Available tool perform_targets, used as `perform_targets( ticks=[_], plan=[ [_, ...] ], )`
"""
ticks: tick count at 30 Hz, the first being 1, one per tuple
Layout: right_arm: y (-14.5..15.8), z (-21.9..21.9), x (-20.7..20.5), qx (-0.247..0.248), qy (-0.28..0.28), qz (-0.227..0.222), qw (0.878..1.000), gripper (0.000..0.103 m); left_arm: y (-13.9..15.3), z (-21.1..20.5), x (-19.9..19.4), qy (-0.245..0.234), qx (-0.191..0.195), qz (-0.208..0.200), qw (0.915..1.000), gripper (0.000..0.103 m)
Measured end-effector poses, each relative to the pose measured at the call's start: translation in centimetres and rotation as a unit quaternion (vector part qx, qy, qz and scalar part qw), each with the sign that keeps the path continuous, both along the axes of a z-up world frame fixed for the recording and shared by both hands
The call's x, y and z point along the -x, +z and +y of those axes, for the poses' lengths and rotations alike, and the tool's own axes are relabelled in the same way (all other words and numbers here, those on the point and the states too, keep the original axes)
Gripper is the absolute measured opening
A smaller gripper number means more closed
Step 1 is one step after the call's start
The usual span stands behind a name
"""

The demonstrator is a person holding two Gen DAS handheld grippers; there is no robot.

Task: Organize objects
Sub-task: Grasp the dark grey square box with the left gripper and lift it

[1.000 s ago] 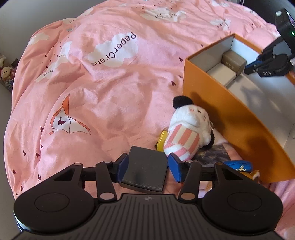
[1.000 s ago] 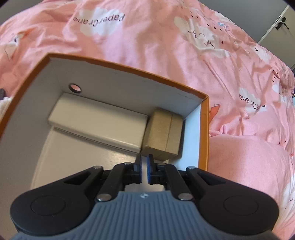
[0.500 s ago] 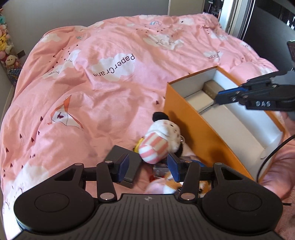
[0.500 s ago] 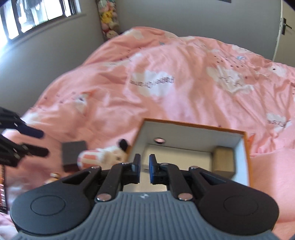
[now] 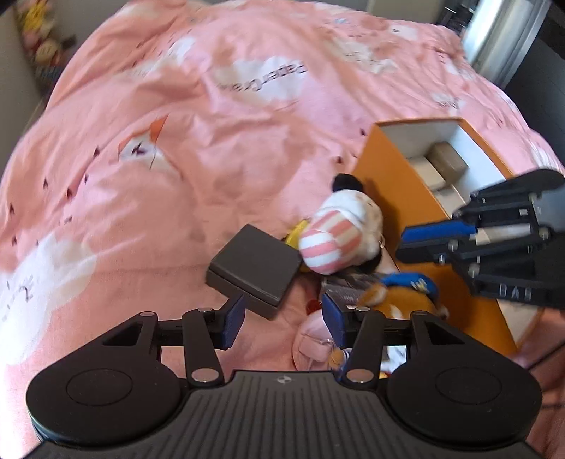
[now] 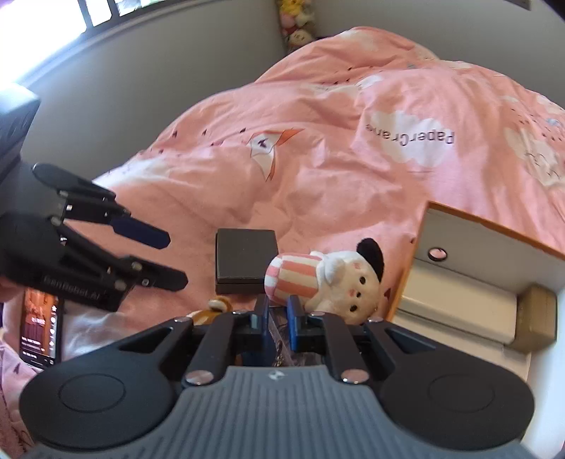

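An orange box (image 5: 385, 183) with a white inside lies on the pink bed and holds a cream case (image 6: 455, 314) and a tan box (image 6: 538, 317). Beside it lie a striped plush pig (image 5: 339, 240), a dark flat box (image 5: 257, 268), an orange plush with a blue cap (image 5: 406, 296) and a dark card (image 5: 340, 284). My left gripper (image 5: 282, 319) is open and empty, just above the dark box's near corner. My right gripper (image 6: 277, 317) is slightly open and empty, hovering near the pig (image 6: 317, 275). It also shows in the left wrist view (image 5: 423, 240).
A pink pouch (image 5: 314, 346) lies under the left gripper. A phone (image 6: 39, 328) with a lit screen lies at the bed's left edge. Soft toys (image 6: 296, 21) sit on a shelf by the grey wall. The pink duvet (image 6: 353, 159) spreads beyond.
My right gripper has left the orange box, opened slightly and swung over to the toy pile. My left gripper has pulled back from the dark box and stayed open.
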State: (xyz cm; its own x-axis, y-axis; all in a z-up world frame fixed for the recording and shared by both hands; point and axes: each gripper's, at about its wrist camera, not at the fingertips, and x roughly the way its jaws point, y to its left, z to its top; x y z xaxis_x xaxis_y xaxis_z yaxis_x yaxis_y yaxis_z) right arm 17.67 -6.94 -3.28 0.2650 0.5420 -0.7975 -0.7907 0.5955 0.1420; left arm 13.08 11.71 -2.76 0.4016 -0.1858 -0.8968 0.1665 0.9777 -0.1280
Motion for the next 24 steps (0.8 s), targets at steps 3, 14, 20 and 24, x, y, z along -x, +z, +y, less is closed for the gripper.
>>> perform_targets(
  ticks=[3,14,20,24],
  plan=[
    [-1.0,2.3,-1.5,0.036,0.027,-0.003,0.999,0.026,-1.4,1.2,-1.5,0.046,0.02,0.023,0.9985,0.07],
    [-4.7,5.7,-4.8,0.154,0.045,0.016,0.987,0.053,-7.2,4.2,-3.8,0.207,0.096,0.092,0.9693,0.074],
    [-5.0,6.7,-6.4,0.158,0.027,-0.025,0.987,0.053,-9.0,3.6,-4.4,0.221,0.107,0.089,0.9653,0.077],
    [-5.0,6.9,-7.5,0.14,0.024,-0.039,0.989,0.052,-8.6,3.6,-4.0,0.234,0.108,0.068,0.9638,0.065]
  ],
)
